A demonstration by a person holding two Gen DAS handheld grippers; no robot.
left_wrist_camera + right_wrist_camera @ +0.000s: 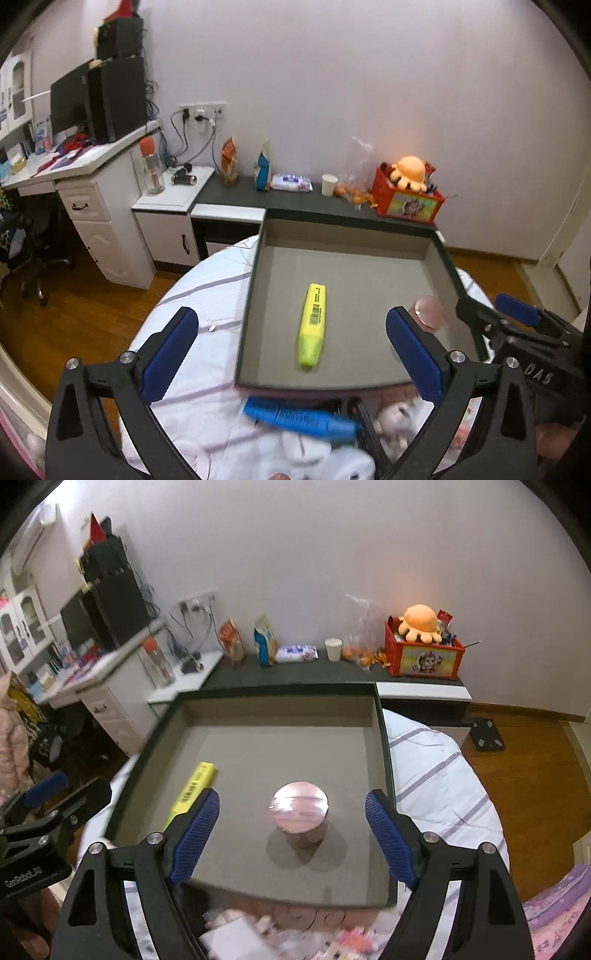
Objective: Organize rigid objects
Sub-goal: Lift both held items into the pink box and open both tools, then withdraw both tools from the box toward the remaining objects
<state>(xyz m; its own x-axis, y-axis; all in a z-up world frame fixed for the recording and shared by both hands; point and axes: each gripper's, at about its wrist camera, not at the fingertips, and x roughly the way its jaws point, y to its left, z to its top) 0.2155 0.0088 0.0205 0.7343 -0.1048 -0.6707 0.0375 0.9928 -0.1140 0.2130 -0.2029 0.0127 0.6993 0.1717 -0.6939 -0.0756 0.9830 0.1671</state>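
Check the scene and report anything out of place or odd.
One item stands out: the blue marker lies on the bedding just outside the near wall of the grey tray, while the yellow highlighter and pink round tin already sit inside. Both the left gripper and right gripper are open and empty.

I see the tray (384, 738) resting on the bed (436, 775), with the highlighter (313, 325) lying in its left half and the round tin (300, 812) standing to the right of it, apart from it. In front of the tray's near edge lies a second marker (299, 419), probably on the bedding, and behind the tray runs the low cabinet (317, 672) bearing the crate (424, 657).
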